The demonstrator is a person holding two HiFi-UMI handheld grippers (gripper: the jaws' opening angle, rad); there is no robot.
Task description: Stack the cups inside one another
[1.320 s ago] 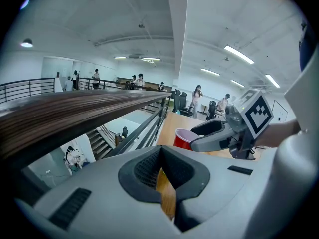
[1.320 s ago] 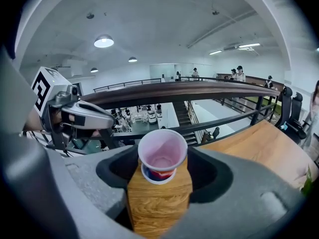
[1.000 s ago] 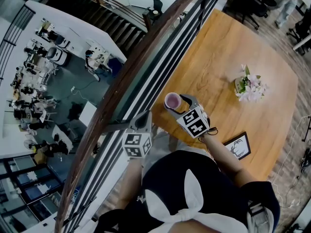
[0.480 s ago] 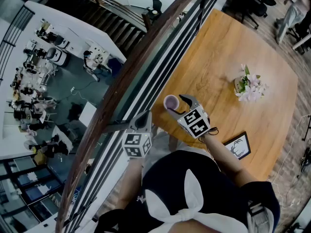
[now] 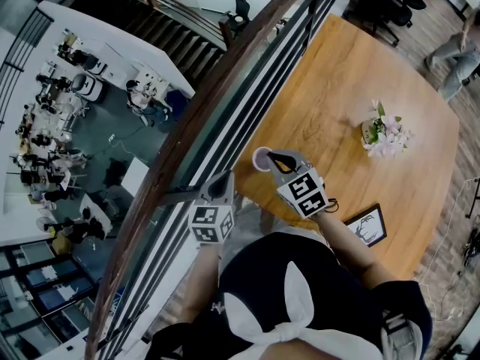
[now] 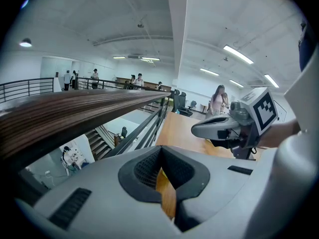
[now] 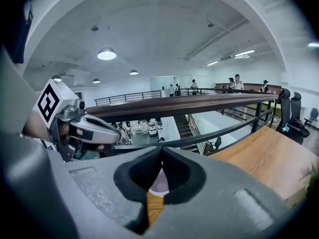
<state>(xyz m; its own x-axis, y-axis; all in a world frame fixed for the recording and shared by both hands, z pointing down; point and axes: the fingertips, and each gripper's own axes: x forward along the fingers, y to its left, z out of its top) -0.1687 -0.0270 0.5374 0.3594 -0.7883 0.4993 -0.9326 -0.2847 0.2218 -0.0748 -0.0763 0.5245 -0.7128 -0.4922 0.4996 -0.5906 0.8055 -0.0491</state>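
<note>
**Sizing up a pink cup at the table's edge**

Looking down through the head camera, I found the pink cup standing upright on the wooden table, right at the edge nearest the railing (with a long drop to the floor below beyond it). I could see only that one cup, and I could not tell whether others already sat nested inside it.

The right gripper hung just beside the cup's rim and a little above it. Its fingers had just been closing and were pressed together with nothing between them. Its own camera showed the cup through the slot under the tips, lying beyond the pads and not pinched. The left gripper hung short of the table by the railing, its fingers likewise pressed together and empty.

I judged the cup to be thin plastic: light, smooth-walled, and stiff enough to lift but likely to flex at the rim. It seemed easy to tip or skid with a careless nudge, which mattered so close to the edge. I reckoned the best hold was across the wall just under the rim, or with one finger inside and one outside, using a gentle squeeze and a straight lift.
</note>
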